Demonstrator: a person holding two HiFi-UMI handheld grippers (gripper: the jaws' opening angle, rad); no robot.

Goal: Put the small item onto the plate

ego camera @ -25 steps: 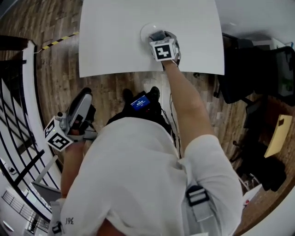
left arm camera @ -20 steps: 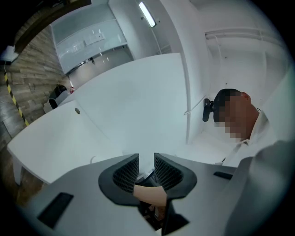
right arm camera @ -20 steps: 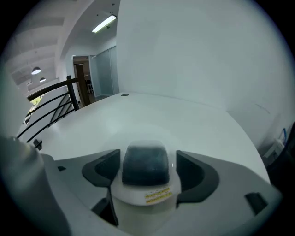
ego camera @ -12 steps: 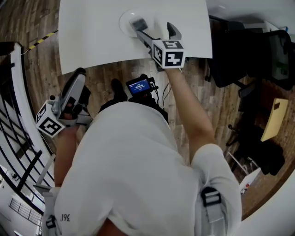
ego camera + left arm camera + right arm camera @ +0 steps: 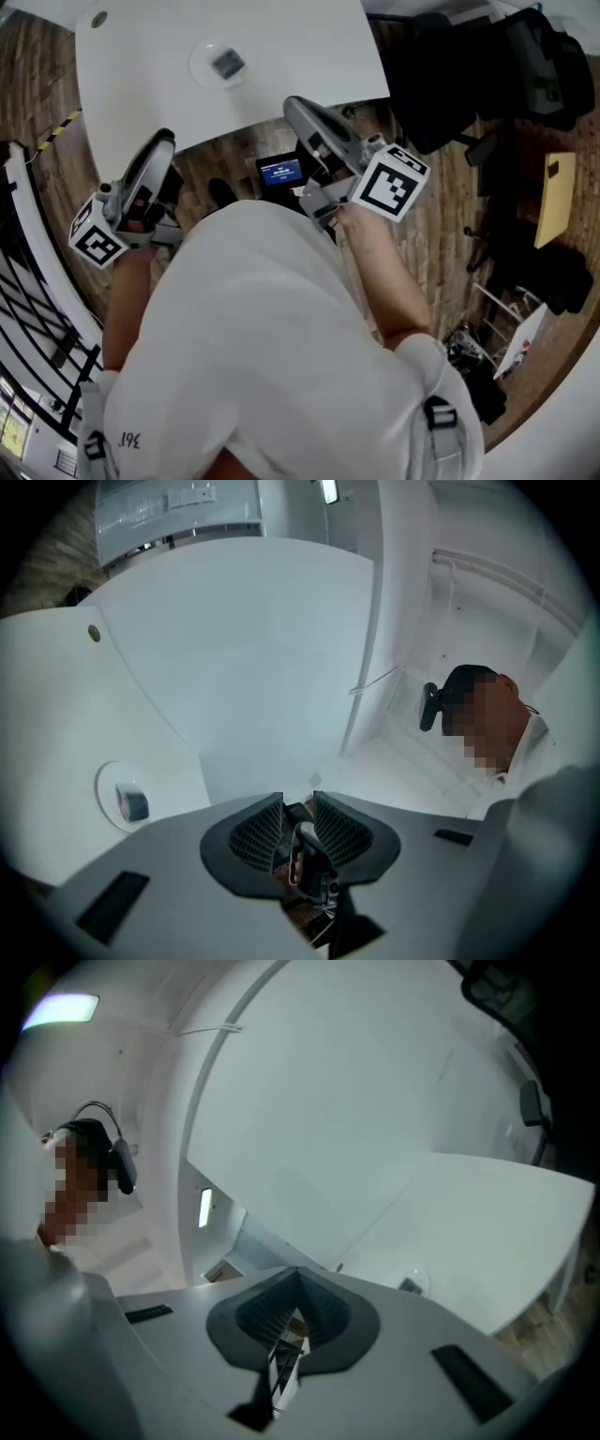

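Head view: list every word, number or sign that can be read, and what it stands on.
"191", as best it reads: black print low on the person's white shirt.
Blue screen of the small dark device: too small to read.
Black-and-white marker cubes: patterns only, no letters.

Right gripper (image 5: 298, 111) drawn back from the plate (image 5: 202, 67) to beyond the surface's (image 5: 281, 37) near edge, fingers now closed together and empty, small item (image 5: 227, 65) released, lying alone on the plate, left gripper (image 5: 159, 142) swung to face it.
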